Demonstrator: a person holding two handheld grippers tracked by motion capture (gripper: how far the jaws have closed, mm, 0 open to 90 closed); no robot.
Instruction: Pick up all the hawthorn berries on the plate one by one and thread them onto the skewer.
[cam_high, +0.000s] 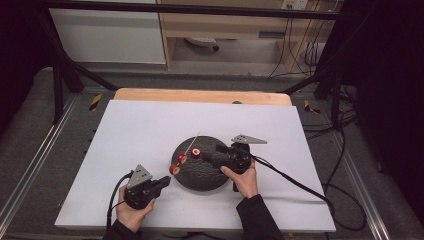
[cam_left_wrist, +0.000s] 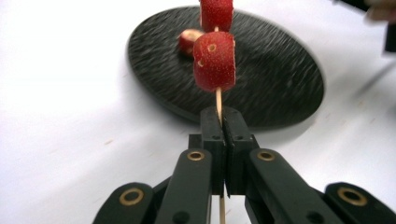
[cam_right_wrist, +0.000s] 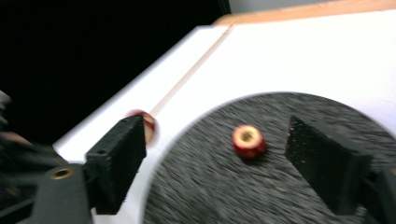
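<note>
Plate (cam_high: 210, 175) bears loose strawberry piece (cam_right_wrist: 249, 140); skewer (cam_high: 192, 143) above it

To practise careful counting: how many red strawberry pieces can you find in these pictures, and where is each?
3. Two strawberry pieces sit threaded on the skewer that the left gripper holds; the third lies loose on the black plate.

Rough matt plate (cam_high: 202, 175), seemingly wooden skewer (cam_left_wrist: 218, 100)
</note>
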